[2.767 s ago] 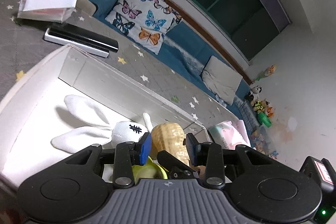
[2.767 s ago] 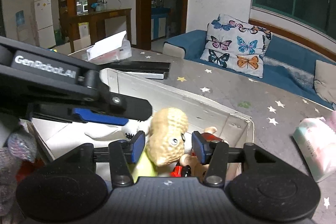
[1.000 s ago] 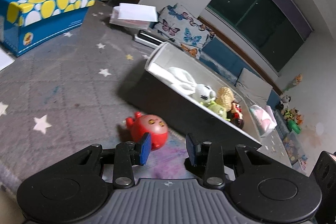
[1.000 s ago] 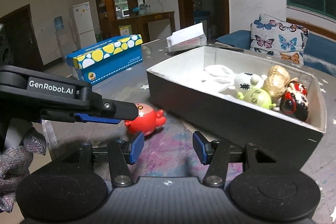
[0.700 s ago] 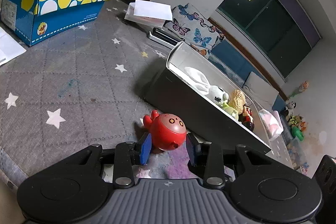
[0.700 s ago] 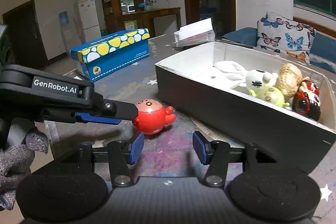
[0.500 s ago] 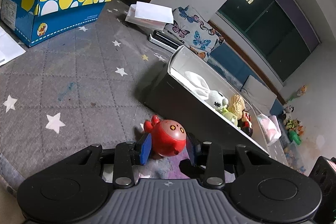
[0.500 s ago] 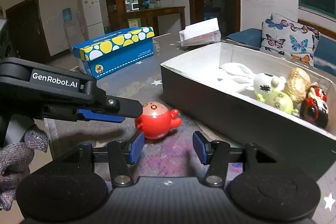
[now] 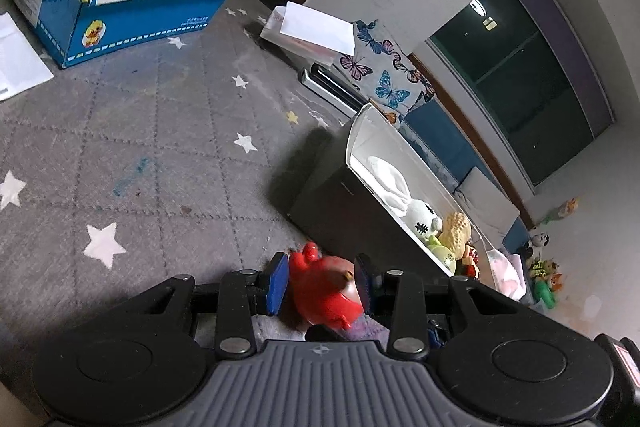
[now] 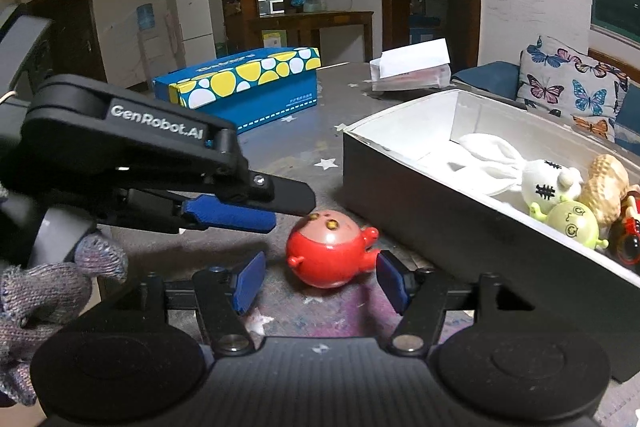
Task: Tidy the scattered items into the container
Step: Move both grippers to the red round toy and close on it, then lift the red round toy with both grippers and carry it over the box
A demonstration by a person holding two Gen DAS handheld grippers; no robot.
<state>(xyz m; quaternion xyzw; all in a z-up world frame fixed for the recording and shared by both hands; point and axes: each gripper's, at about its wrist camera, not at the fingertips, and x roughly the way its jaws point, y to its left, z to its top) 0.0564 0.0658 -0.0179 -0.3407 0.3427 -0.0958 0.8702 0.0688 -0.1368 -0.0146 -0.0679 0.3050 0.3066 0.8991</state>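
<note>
Red toy sits on the grey star mat, low centre in both views, just beside the dark outer wall of the box. My left gripper brackets it: the blue pads stand either side of its body, close to it, with the right one at its edge; firm contact cannot be confirmed, and the toy looks slightly blurred in this view. In the right view, the left gripper enters from the left of frame, its upper finger reaching just over the red toy. My right gripper is spread wide and empty, fingertips low in frame, the toy just ahead of the gap. Inside the box, white rabbit, green toy and peanut toy lie bunched toward the right end. Blue tissue box stands at upper left, well apart.
</note>
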